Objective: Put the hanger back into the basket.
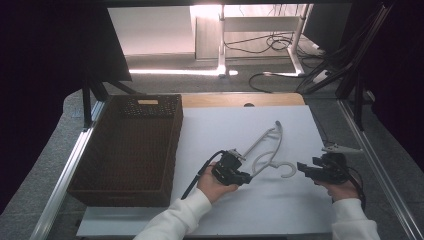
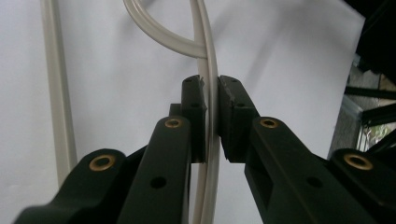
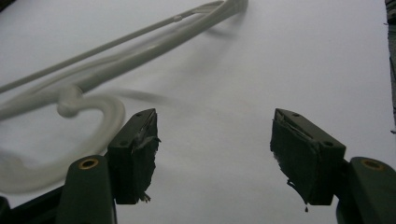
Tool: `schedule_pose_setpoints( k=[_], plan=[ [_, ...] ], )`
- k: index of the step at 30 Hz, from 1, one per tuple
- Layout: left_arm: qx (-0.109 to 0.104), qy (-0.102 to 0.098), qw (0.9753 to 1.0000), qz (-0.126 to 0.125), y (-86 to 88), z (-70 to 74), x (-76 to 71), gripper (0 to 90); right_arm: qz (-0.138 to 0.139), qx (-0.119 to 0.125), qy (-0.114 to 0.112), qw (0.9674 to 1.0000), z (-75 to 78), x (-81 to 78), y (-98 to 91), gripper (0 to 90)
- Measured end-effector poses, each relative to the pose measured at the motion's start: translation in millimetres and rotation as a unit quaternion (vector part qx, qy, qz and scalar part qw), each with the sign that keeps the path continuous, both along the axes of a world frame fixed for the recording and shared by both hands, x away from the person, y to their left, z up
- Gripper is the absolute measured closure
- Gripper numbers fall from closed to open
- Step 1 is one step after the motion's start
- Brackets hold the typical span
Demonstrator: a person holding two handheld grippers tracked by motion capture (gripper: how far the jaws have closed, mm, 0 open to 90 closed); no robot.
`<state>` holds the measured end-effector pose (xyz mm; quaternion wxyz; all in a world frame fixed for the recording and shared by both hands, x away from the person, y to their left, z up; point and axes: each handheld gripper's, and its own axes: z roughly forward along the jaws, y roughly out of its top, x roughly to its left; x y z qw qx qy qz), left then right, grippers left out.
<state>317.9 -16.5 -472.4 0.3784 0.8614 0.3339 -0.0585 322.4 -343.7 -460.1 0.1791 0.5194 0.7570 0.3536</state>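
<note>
Now the left hand-held gripper [image 2: 211, 100] pinches the hanger [image 1: 265, 145]; bring the wide-open right hand-held gripper [image 3: 215, 140] squarely onto its hook.

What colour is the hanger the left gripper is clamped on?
Off-white, a pale cream plastic. The hanger shows best in the left gripper view, between the jaws of the left gripper.

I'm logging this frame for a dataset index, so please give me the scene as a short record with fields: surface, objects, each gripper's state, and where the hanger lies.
surface: white board on a table
objects: white plastic hanger; brown woven basket
hanger position: right of the basket, between the two grippers
left gripper: shut on the hanger's bar
right gripper: open, holding nothing, jaws wide apart, hanger hook just beyond them
basket contents: cannot tell, looks empty
</note>
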Motion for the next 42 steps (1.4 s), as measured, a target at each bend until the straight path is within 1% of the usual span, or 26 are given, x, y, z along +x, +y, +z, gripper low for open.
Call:
schedule_pose_setpoints(
  k=[3, 10, 22, 28, 29, 32, 33, 34, 35, 40, 41, 42],
  plan=[
    [-0.011, -0.010, 0.9999, 0.006, 6.4, 9.5, 1.3, 82.4, -0.003, 0.000, -0.001, 1.0000, -0.5, -0.1, -1.3, 32.5],
    [-0.036, -0.021, 0.9989, 0.020, 21.1, 27.0, 4.6, 82.4, -0.009, 0.000, -0.001, 1.0000, -1.0, -0.6, -3.9, 32.5],
    [-0.051, -0.031, 0.9978, 0.030, 32.8, 41.1, 6.7, 82.4, -0.012, 0.001, -0.001, 0.9999, -2.5, -0.1, -5.3, 32.5],
    [-0.066, -0.036, 0.9965, 0.038, 42.8, 50.8, 9.3, 82.3, -0.013, 0.001, -0.002, 0.9999, -2.6, -0.1, -5.8, 32.5],
    [-0.072, -0.037, 0.9958, 0.043, 46.5, 54.2, 10.1, 82.4, -0.013, 0.001, -0.002, 0.9999, -2.8, 0.0, -5.8, 32.5],
    [-0.075, -0.039, 0.9954, 0.044, 51.0, 57.6, 10.9, 82.4, -0.013, 0.001, -0.001, 0.9999, -3.3, 0.1, -5.3, 32.5],
    [-0.079, -0.041, 0.9949, 0.046, 53.0, 59.0, 11.1, 82.3, -0.012, 0.001, -0.001, 0.9999, -3.5, 0.2, -5.2, 32.5],
    [-0.083, -0.043, 0.9943, 0.050, 57.7, 61.9, 11.5, 82.3, -0.012, 0.000, -0.001, 0.9999, -3.6, 0.2, -5.2, 32.5],
    [-0.083, -0.043, 0.9943, 0.050, 57.7, 61.9, 11.5, 82.3, -0.012, 0.000, -0.001, 0.9999, -3.6, 0.2, -5.2, 32.5],
    [-0.096, -0.044, 0.9926, 0.059, 70.2, 67.7, 11.5, 82.3, -0.011, -0.001, 0.001, 0.9999, -4.1, 0.2, -4.7, 32.5],
    [-0.101, -0.045, 0.9920, 0.061, 75.0, 70.9, 10.8, 82.3, -0.011, -0.001, 0.002, 0.9999, -4.1, 0.2, -4.5, 32.5],
    [-0.103, -0.046, 0.9919, 0.060, 77.8, 72.9, 10.4, 82.3, -0.011, -0.001, 0.002, 0.9999, -4.2, 0.2, -4.2, 32.5]
  ],
)
